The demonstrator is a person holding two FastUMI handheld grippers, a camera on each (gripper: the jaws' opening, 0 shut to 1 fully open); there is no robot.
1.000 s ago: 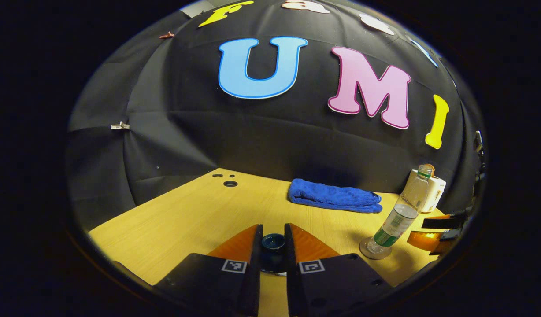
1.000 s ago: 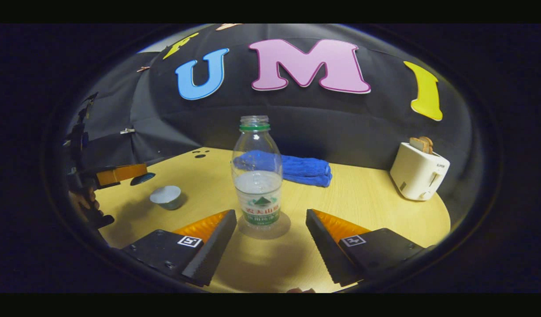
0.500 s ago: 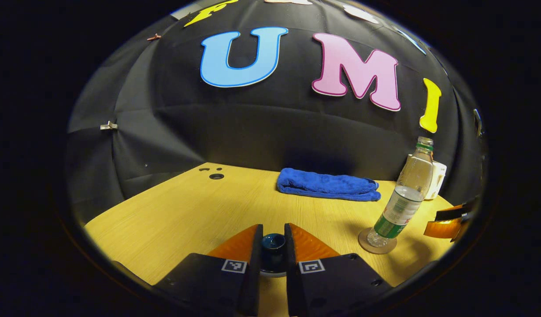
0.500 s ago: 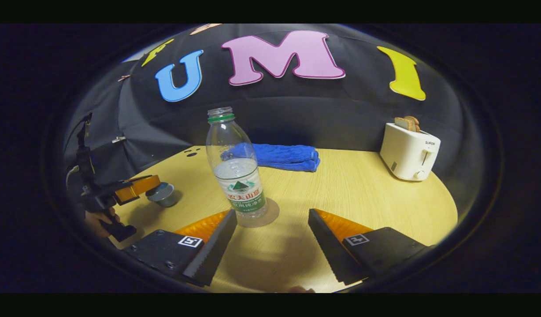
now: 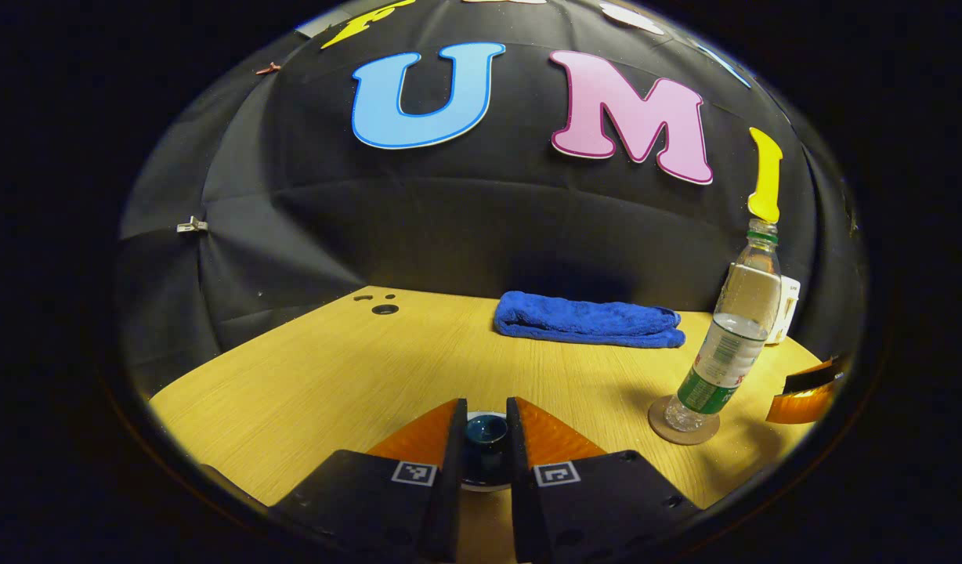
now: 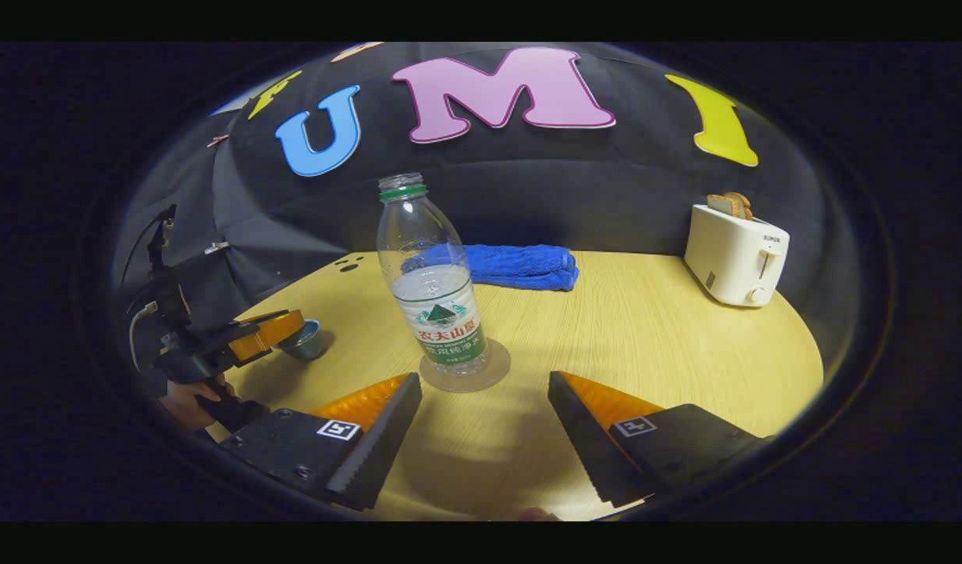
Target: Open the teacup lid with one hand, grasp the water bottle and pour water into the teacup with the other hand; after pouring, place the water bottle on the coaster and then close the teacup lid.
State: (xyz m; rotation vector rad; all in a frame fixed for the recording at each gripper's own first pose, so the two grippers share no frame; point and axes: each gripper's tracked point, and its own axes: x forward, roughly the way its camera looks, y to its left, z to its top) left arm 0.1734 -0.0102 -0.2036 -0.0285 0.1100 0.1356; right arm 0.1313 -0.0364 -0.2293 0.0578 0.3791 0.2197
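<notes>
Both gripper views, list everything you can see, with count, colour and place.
Bottle: one, clear with green label, no cap, upright on the coaster.
Coaster: one, brownish, mid-table.
Teacup: one, dark teal, table's left in the right gripper view.
Lid: one, dark teal, between the left claw's fingers.
Towel: one, blue, folded, back of table.
Toaster: one, white, with toast in it, back right.
Table: one, light wood.
Left claw: shut on the lid.
Right claw: open, short of the bottle.
Hand: one, holding the left claw.
</notes>
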